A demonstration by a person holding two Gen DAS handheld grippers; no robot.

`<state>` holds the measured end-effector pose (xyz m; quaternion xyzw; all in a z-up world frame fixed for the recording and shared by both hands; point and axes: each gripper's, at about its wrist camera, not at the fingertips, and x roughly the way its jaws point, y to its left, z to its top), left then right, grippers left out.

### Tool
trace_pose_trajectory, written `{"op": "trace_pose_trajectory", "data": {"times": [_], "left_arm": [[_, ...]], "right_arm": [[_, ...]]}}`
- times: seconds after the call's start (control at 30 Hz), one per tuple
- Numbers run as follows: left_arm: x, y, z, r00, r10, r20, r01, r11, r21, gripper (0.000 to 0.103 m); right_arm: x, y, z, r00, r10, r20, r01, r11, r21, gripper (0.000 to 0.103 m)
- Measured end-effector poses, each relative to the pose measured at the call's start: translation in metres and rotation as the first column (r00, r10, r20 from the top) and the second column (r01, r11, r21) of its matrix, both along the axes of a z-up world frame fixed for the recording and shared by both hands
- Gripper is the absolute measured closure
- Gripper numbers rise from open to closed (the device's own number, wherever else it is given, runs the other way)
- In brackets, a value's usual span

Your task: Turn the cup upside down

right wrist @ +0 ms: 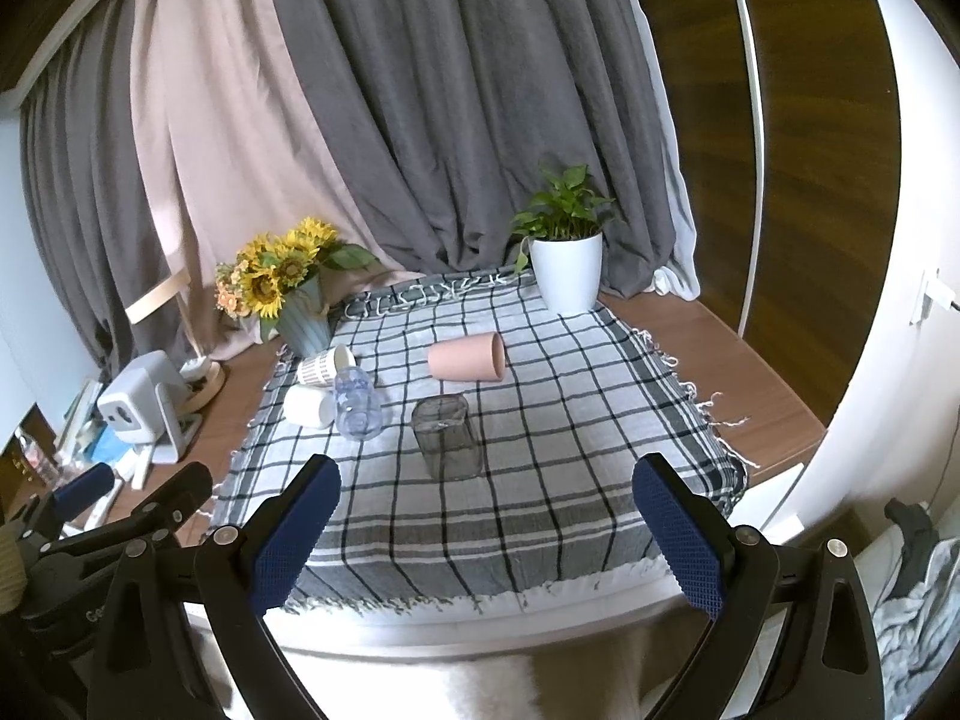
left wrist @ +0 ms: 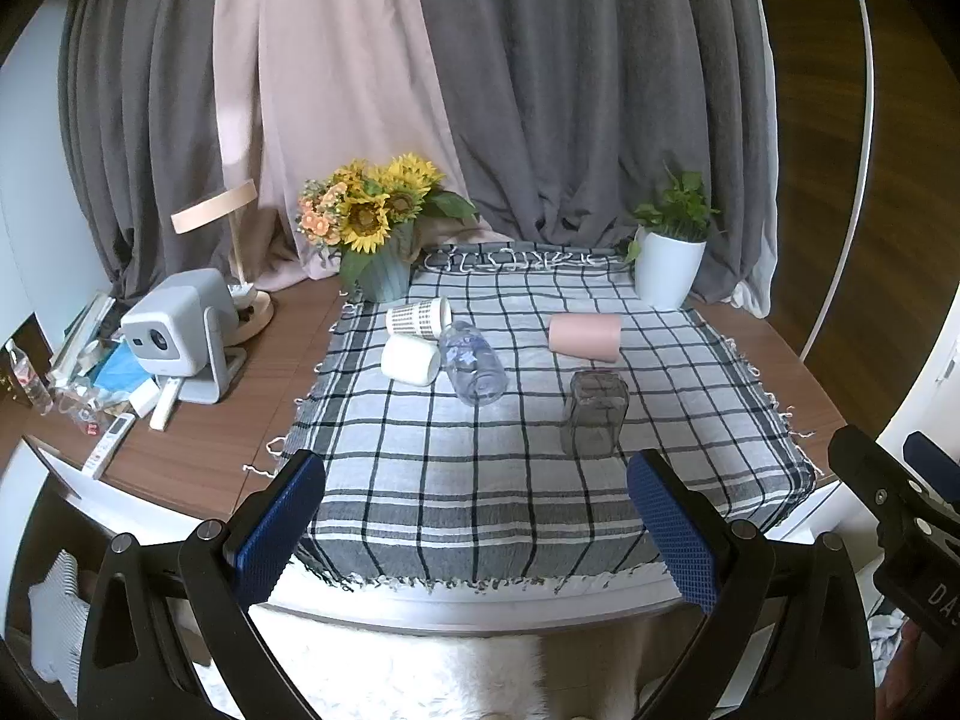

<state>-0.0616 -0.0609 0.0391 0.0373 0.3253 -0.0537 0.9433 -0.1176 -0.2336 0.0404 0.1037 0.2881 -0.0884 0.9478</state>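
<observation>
Both grippers, left (left wrist: 474, 531) and right (right wrist: 486, 531), gaping empty off desk's (left wrist: 198, 450) near edge; smoky cup (left wrist: 594, 420) apparently inverted, pink cup (left wrist: 585, 337) toppled, unflipped.

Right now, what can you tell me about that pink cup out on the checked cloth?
The pink cup is plain, matte and handleless, possibly plastic or ceramic. It lies on its side on the checked cloth, open mouth toward the right, tapering slightly toward its base. It sits toward the back, in front of the white plant pot and behind the smoky clear glass. Only the cloth touches it; both claws are open and well short of it.
</observation>
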Motion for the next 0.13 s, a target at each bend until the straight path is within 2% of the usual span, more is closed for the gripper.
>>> {"op": "trace_pose_trajectory", "data": {"times": [0.13], "left_arm": [[0.0028,-0.0011,-0.0010,1.000,-0.005,-0.002,0.005,1.000,-0.001,0.000]], "right_arm": [[0.0022,0.0004,-0.0016,1.000,-0.007,-0.003,0.007,1.000,0.000,0.005]]}}
